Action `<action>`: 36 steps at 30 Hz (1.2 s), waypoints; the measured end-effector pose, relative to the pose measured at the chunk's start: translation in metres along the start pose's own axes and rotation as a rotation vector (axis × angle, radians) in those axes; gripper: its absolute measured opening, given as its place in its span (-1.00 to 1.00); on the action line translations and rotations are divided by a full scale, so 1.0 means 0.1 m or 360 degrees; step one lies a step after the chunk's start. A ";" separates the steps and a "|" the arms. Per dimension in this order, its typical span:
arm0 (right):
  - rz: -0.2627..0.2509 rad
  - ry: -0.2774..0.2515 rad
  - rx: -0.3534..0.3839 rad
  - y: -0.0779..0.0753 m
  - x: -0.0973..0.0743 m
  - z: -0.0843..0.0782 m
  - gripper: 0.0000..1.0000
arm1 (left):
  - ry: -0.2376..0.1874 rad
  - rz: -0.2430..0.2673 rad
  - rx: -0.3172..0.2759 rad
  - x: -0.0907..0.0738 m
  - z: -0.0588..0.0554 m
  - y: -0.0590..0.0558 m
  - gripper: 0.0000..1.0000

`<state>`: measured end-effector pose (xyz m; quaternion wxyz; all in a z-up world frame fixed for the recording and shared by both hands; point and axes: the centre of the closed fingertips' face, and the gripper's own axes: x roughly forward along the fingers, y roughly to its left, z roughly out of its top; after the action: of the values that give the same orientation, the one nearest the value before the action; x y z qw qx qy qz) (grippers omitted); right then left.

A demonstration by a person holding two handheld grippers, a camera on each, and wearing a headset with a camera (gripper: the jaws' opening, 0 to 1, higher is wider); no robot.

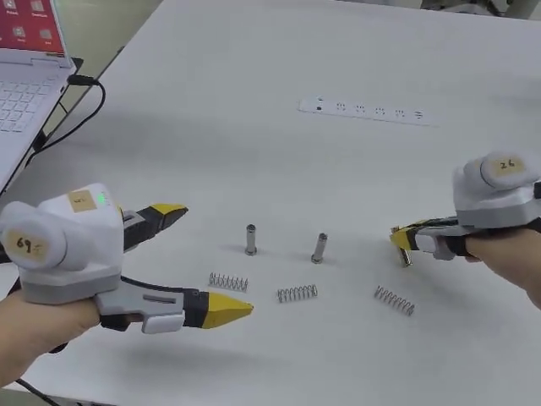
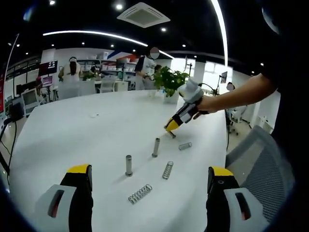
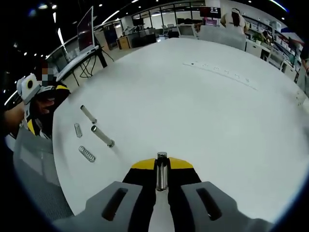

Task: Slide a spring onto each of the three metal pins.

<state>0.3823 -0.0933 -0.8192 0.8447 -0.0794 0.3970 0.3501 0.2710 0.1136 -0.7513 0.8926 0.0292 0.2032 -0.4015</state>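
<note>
Two metal pins stand upright on the white table, one to the left (image 1: 251, 239) and one to the right (image 1: 319, 248). Three springs lie in front of them: left (image 1: 228, 282), middle (image 1: 297, 293) and right (image 1: 394, 300). My left gripper (image 1: 199, 260) hovers open, left of the pins, with nothing between its jaws. The left gripper view shows the same pins (image 2: 129, 165) (image 2: 156, 147) and the nearest spring (image 2: 140, 193). My right gripper (image 1: 399, 238) is shut on the third pin (image 3: 161, 176), held just above the table to the right of the others.
A white power strip (image 1: 368, 111) lies further back on the table. An open laptop (image 1: 25, 59) sits at the far left, with a black cable (image 1: 80, 110) trailing from it. A grey mesh chair (image 2: 260, 159) stands by the table edge.
</note>
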 end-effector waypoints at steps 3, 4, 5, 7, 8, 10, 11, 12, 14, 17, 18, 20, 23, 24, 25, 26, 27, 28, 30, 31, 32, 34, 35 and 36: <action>-0.0012 -0.0044 -0.0006 0.01 0.00 0.04 -0.90 | -0.0001 -0.0008 0.0003 0.01 0.00 -0.02 0.94; -0.0009 -0.0053 -0.0005 0.02 0.00 0.04 -0.90 | 0.0001 -0.0012 0.0006 0.01 0.00 -0.02 0.94; -0.0003 -0.0073 -0.0014 0.03 0.00 0.06 -0.90 | 0.0007 -0.0019 0.0005 0.01 0.00 -0.03 0.93; -0.0004 -0.0081 -0.0025 0.05 0.00 0.06 -0.90 | -0.0001 -0.0016 0.0010 0.01 0.01 -0.03 0.94; -0.0006 -0.0088 -0.0030 0.05 0.00 0.07 -0.90 | -0.0004 -0.0017 0.0009 0.01 0.02 -0.03 0.94; -0.0006 -0.0098 -0.0031 0.05 -0.01 0.07 -0.90 | -0.0019 -0.0005 0.0001 -0.01 0.03 -0.01 0.94; -0.0006 -0.0107 -0.0032 0.06 -0.02 0.07 -0.90 | -0.0023 -0.0002 -0.0003 -0.02 0.04 -0.01 0.94; -0.0008 -0.0107 -0.0027 0.06 -0.02 0.06 -0.90 | -0.0024 -0.0001 -0.0005 -0.02 0.04 0.00 0.93; -0.0008 -0.0103 -0.0006 0.06 -0.02 0.06 -0.90 | -0.0022 0.0000 -0.0008 -0.03 0.04 0.00 0.93; -0.0019 -0.0116 -0.0021 0.06 -0.03 0.07 -0.90 | -0.0030 0.0006 -0.0011 -0.03 0.04 0.00 0.93; -0.0021 -0.0128 -0.0024 0.06 -0.03 0.08 -0.90 | -0.0038 0.0008 -0.0010 -0.03 0.05 0.00 0.94; -0.0024 -0.0136 -0.0028 0.06 -0.03 0.08 -0.90 | -0.0038 0.0005 -0.0010 -0.03 0.05 0.00 0.94; -0.0032 -0.0156 -0.0041 0.07 -0.02 0.09 -0.90 | -0.0031 0.0005 -0.0005 -0.03 0.03 0.00 0.94; -0.0036 -0.0163 -0.0045 0.08 -0.02 0.09 -0.90 | -0.0029 0.0006 -0.0004 -0.03 0.03 0.00 0.94; -0.0037 -0.0169 -0.0046 0.08 -0.02 0.08 -0.90 | -0.0029 0.0008 -0.0004 -0.03 0.02 0.00 0.94; -0.0036 -0.0174 -0.0043 0.08 -0.02 0.08 -0.90 | -0.0029 0.0010 -0.0005 -0.03 0.02 0.01 0.94; -0.0039 -0.0178 -0.0045 0.08 -0.03 0.07 -0.90 | -0.0033 0.0010 -0.0008 -0.03 0.03 0.01 0.94; -0.0042 -0.0183 -0.0055 0.08 -0.03 0.07 -0.89 | -0.0034 0.0011 -0.0009 -0.03 0.03 0.01 0.94; -0.0041 -0.0193 -0.0062 0.08 -0.03 0.06 -0.89 | -0.0035 0.0011 -0.0008 -0.03 0.03 0.01 0.94; -0.0040 -0.0203 -0.0063 0.08 -0.04 0.06 -0.89 | -0.0034 0.0013 -0.0008 -0.03 0.03 0.01 0.94; -0.0041 -0.0208 -0.0063 0.08 -0.04 0.05 -0.89 | -0.0034 0.0013 -0.0008 -0.03 0.03 0.01 0.94; -0.0049 -0.0214 -0.0051 0.08 -0.05 0.05 -0.89 | -0.0033 0.0011 -0.0008 -0.03 0.03 0.00 0.94; -0.0053 -0.0217 -0.0056 0.09 -0.05 0.05 -0.89 | -0.0033 0.0010 -0.0006 -0.02 0.03 0.00 0.94; -0.0049 -0.0221 -0.0070 0.11 -0.06 0.04 -0.89 | -0.0034 0.0006 -0.0007 -0.02 0.03 -0.01 0.94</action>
<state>0.3752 -0.0869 -0.8112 0.8735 -0.0796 0.3284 0.3504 0.2701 0.1140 -0.7476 0.8956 0.0233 0.1944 -0.3996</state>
